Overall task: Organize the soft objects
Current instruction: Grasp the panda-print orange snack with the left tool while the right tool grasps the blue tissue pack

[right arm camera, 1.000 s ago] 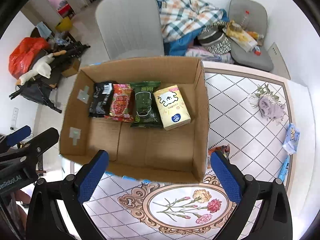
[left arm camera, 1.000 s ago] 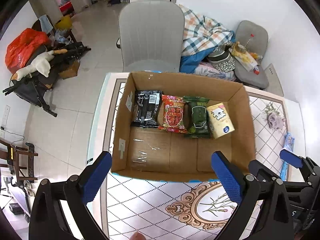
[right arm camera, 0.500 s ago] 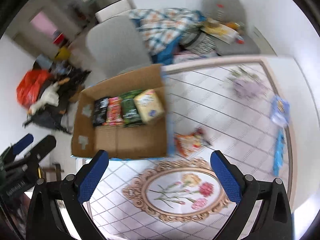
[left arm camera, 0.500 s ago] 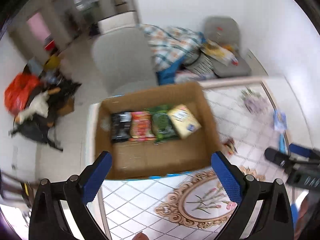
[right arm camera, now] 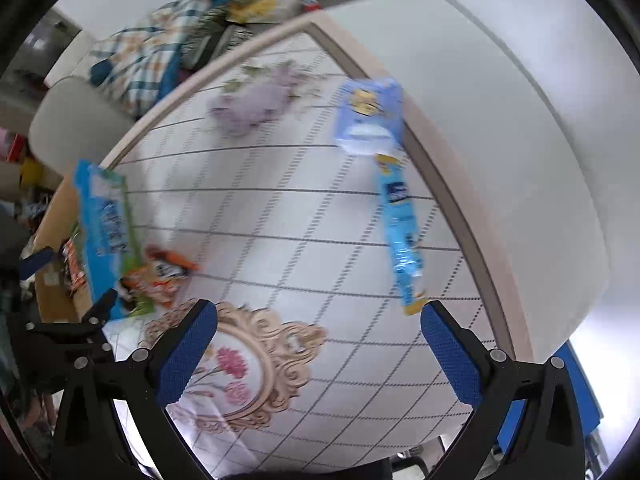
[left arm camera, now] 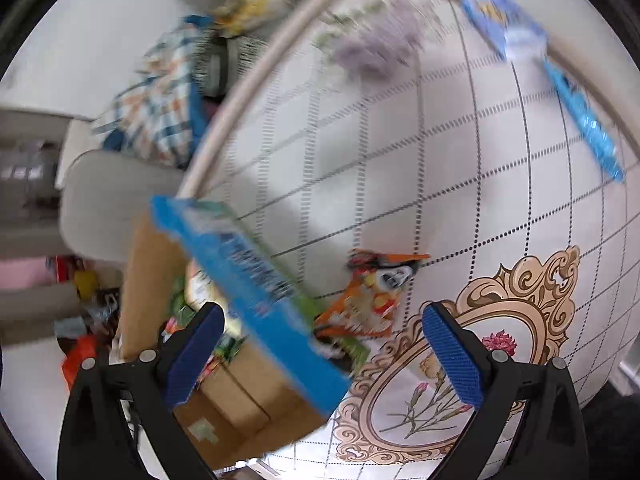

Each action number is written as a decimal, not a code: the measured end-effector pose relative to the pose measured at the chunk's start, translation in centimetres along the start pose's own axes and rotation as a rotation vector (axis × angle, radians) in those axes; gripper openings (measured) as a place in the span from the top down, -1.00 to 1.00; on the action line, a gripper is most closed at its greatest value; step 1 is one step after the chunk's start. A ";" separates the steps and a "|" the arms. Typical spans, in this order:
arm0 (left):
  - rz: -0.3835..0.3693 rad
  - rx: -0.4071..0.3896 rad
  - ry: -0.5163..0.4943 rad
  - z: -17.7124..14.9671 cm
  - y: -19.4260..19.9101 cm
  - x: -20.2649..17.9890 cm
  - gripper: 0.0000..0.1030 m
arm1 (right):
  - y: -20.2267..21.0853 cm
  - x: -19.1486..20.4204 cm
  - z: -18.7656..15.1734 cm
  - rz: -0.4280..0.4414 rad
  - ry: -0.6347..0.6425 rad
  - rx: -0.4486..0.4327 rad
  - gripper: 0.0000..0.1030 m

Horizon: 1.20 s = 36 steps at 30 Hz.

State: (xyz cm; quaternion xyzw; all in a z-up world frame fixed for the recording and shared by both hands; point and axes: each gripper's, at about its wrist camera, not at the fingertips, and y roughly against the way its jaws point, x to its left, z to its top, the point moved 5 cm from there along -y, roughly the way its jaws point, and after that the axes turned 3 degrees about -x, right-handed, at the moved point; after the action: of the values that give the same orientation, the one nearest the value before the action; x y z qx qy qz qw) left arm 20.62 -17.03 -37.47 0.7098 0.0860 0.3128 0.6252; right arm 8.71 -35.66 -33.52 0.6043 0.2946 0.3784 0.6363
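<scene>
Now both tools hang spread and empty over the worktop [right arm camera: 500, 128], apparently picking the next packet.

From the left: the box [left arm camera: 248, 396] already holds snacks; beside it lies the orange packet [left arm camera: 368, 300], then the blue packets [right arm camera: 400, 224] by the far edge. A second ago both views faced the box; they have swung right.

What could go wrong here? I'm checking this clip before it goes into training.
Both views are motion-blurred, so aiming now is risky. The light blue packet and long blue sachet lie near the table's border; a nudge might push them off. The orange snack bag sits against the cardboard box, leaving the open left claw little room.
</scene>
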 end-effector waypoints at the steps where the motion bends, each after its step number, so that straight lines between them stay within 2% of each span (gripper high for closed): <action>1: 0.007 0.029 -0.018 0.3 -1.1 -0.5 -0.97 | -0.6 -0.7 0.5 0.000 -0.008 0.009 -1.00; 6: 0.017 0.153 -0.098 1.5 -5.7 -2.5 -0.97 | -3.1 -3.6 3.8 0.040 -0.087 0.033 -1.00; 12: -0.021 0.258 -0.125 1.8 -9.5 -4.2 -0.95 | -5.7 -3.4 9.0 0.054 -0.117 0.056 -1.00; 13: -0.033 0.267 -0.117 1.9 -9.8 -4.3 -0.78 | -6.4 -3.1 9.9 0.048 -0.110 0.069 -1.00; 14: -0.042 0.278 -0.106 1.8 -10.0 -4.4 -0.46 | -7.3 -3.0 10.9 0.038 -0.106 0.083 -1.00; 15: -0.058 0.296 -0.085 1.7 -10.3 -4.2 -0.31 | -8.3 -2.9 11.8 0.032 -0.102 0.098 -1.00; 18: -0.092 0.301 -0.019 2.0 -10.5 -3.7 -0.27 | -10.8 -2.8 13.8 0.008 -0.094 0.131 -1.00; 20: -0.151 0.303 0.075 2.5 -10.3 -2.7 -0.22 | -12.5 -2.8 15.3 -0.003 -0.093 0.149 -1.00; 22: -0.250 0.306 0.201 3.0 -10.1 -1.7 -0.19 | -13.8 -2.9 16.0 -0.009 -0.098 0.165 -1.00; 25: -0.432 0.292 0.446 3.8 -9.9 0.0 -0.17 | -15.4 -2.7 17.1 -0.015 -0.099 0.184 -0.96; 27: -0.549 0.282 0.603 4.1 -10.1 1.0 -0.17 | -16.5 -2.6 17.5 -0.022 -0.104 0.199 -0.85; 29: -0.618 0.283 0.679 4.1 -10.4 1.4 -0.17 | -17.4 -2.4 17.6 -0.017 -0.108 0.225 -0.57; 32: -0.640 0.279 0.695 4.0 -10.4 1.5 -0.18 | -17.9 -2.2 17.5 -0.033 -0.091 0.231 -0.31; 33: -0.628 0.273 0.676 3.8 -10.2 1.7 -0.18 | -17.9 -1.9 17.2 -0.025 -0.076 0.239 -0.25; 36: -0.555 0.239 0.555 3.7 -9.0 2.9 -0.18 | -17.9 -1.0 16.1 -0.007 -0.011 0.269 -0.23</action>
State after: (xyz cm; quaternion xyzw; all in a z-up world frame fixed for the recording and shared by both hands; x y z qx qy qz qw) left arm 27.36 -16.83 -45.08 0.6159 0.4755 0.2995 0.5522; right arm 23.83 -45.02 -49.80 0.6852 0.3415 0.3299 0.5523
